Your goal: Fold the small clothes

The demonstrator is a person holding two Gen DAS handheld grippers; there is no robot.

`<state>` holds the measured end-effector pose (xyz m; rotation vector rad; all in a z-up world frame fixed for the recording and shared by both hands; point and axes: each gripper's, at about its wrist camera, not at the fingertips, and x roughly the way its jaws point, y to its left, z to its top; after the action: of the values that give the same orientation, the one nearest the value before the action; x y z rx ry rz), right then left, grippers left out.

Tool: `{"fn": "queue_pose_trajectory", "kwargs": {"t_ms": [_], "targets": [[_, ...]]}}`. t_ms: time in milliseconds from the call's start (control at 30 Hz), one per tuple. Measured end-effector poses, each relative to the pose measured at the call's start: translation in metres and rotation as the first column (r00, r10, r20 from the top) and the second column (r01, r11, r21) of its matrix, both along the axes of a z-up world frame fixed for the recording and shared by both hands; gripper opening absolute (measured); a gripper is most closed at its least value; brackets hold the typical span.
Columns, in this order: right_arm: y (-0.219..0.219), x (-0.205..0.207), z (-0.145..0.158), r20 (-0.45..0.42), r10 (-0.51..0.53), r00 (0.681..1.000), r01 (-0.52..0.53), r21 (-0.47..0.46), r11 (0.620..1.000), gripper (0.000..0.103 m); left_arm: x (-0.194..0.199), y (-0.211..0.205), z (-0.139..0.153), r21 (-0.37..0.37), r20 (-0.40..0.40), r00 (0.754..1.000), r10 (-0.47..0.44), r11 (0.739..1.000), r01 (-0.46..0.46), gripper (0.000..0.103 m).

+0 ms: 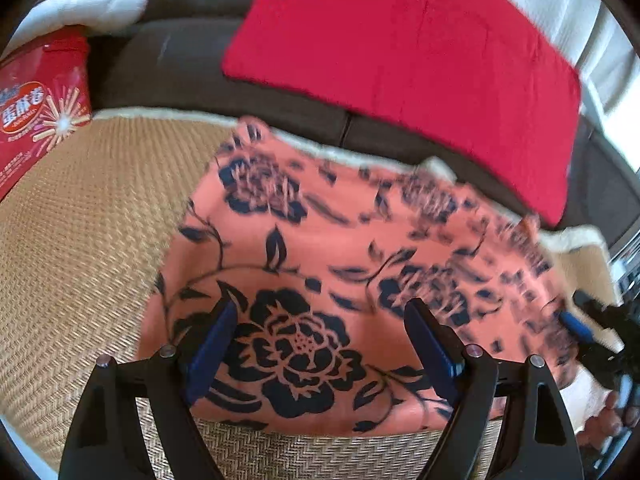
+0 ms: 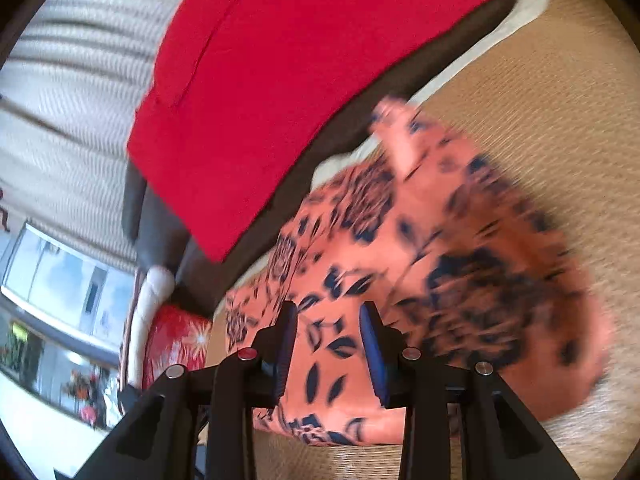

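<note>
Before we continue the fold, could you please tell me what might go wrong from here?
The floral garment is blurred at its right side, so it may be moving; a fold line could skew. Both grippers, left and right, have open jaws over the cloth and might pinch several layers.

Coral garment (image 1: 320, 248), navy floral print

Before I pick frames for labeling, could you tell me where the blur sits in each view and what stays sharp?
Left wrist view: the floral cloth is sharp near the left hand-held gripper, smearing toward its right edge, where the red cushion also softens. Right wrist view: motion blur is heavier, worst on the cloth's right side and the woven mat; the right hand-held gripper stays crisp.
</note>
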<state>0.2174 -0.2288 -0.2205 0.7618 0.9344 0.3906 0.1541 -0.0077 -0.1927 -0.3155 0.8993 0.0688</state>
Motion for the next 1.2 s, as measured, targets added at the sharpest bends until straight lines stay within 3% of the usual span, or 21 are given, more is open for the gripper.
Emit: {"fn": "queue_pose_trajectory", "kwargs": {"t_ms": [167, 233, 300, 400, 533, 567, 667, 733, 867, 1067, 1200], "targets": [[0.037, 0.01, -0.034, -0.154, 0.094, 0.984, -0.108, -0.085, 0.991, 0.04, 0.017, -0.029, -0.021, 0.186, -0.092, 0.994, -0.066, 0.979, 0.082, 0.087], [0.037, 0.01, -0.027, -0.143, 0.097, 0.985, -0.111, -0.094, 0.989, 0.044, 0.019, -0.033, -0.022, 0.213, -0.105, 0.992, -0.073, 0.973, 0.094, 0.089], [0.033, 0.011, -0.02, -0.113, 0.096, 0.989, -0.104, -0.07, 0.992, 0.056, 0.021, -0.033, -0.021, 0.198, -0.104, 0.992, -0.074, 0.976, 0.093, 0.091], [0.023, 0.014, -0.007, -0.073, 0.039, 0.997, -0.048, -0.131, 0.99, 0.056, 0.025, -0.038, -0.026, 0.201, -0.108, 0.989, -0.097, 0.973, 0.117, 0.1], [0.003, 0.02, 0.002, -0.03, -0.045, 0.999, 0.036, -0.24, 0.97, 0.059, 0.032, -0.063, -0.04, 0.322, -0.137, 0.985, -0.108, 0.935, 0.147, 0.103], [-0.001, 0.023, -0.002, -0.045, -0.052, 0.998, 0.039, -0.256, 0.966, 0.059, 0.031, -0.065, -0.04, 0.325, -0.136, 0.986, -0.095, 0.936, 0.135, 0.103], [0.0, 0.028, -0.006, -0.036, -0.004, 0.999, -0.007, -0.286, 0.958, 0.062, 0.032, -0.067, -0.04, 0.316, -0.136, 0.986, -0.092, 0.94, 0.131, 0.103], [0.005, 0.029, -0.004, -0.024, 0.03, 0.999, -0.035, -0.285, 0.958, 0.072, 0.032, -0.068, -0.04, 0.312, -0.144, 0.985, -0.093, 0.94, 0.135, 0.103], [-0.001, 0.032, 0.0, -0.04, 0.025, 0.999, -0.035, -0.257, 0.966, 0.072, 0.032, -0.062, -0.041, 0.302, -0.151, 0.983, -0.103, 0.942, 0.145, 0.103], [-0.002, 0.031, -0.012, -0.069, 0.013, 0.998, -0.024, -0.16, 0.987, 0.072, 0.017, -0.042, -0.017, 0.183, -0.096, 0.992, -0.078, 0.979, 0.095, 0.103], [-0.006, 0.022, -0.012, -0.077, 0.002, 0.997, -0.011, -0.126, 0.992, 0.072, -0.007, -0.023, -0.004, 0.093, -0.056, 0.998, 0.021, 0.996, -0.015, 0.103]]}}
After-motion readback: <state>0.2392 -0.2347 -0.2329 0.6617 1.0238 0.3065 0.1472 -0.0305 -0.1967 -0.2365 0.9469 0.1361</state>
